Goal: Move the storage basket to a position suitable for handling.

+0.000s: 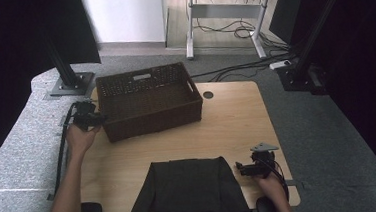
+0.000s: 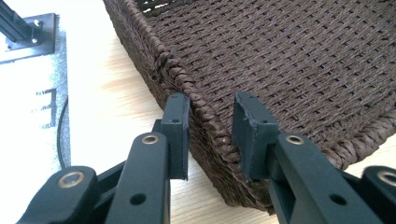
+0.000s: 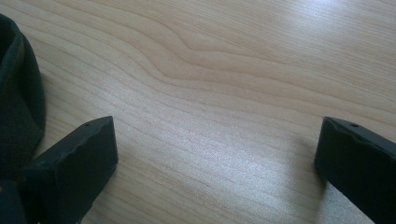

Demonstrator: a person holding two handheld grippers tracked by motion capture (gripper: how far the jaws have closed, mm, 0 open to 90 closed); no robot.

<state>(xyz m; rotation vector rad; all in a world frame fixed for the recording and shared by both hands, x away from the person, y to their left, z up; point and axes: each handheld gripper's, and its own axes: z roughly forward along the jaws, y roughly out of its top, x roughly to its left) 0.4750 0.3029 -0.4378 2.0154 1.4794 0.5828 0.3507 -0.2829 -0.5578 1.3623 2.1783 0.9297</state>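
A dark brown woven basket (image 1: pixel 152 119) stands at the back left of the wooden table (image 1: pixel 232 123). My left gripper (image 1: pixel 95 119) is at the basket's left end. In the left gripper view the left gripper (image 2: pixel 212 123) straddles the braided rim of the basket (image 2: pixel 280 60), one jaw outside the wall and one inside, both pads against the weave. A folded black cloth (image 1: pixel 189 191) lies at the table's front edge. My right gripper (image 1: pixel 240 168) hovers just right of it. In its own view the right gripper (image 3: pixel 215 135) stands wide open over bare wood, with the cloth (image 3: pixel 16 102) at the left.
A round cable hole (image 1: pixel 208 94) sits in the table behind the basket's right end. A black post on a metal foot (image 1: pixel 71 84) stands off the table's back left corner. Cables (image 1: pixel 236 32) and desk legs are on the floor farther back.
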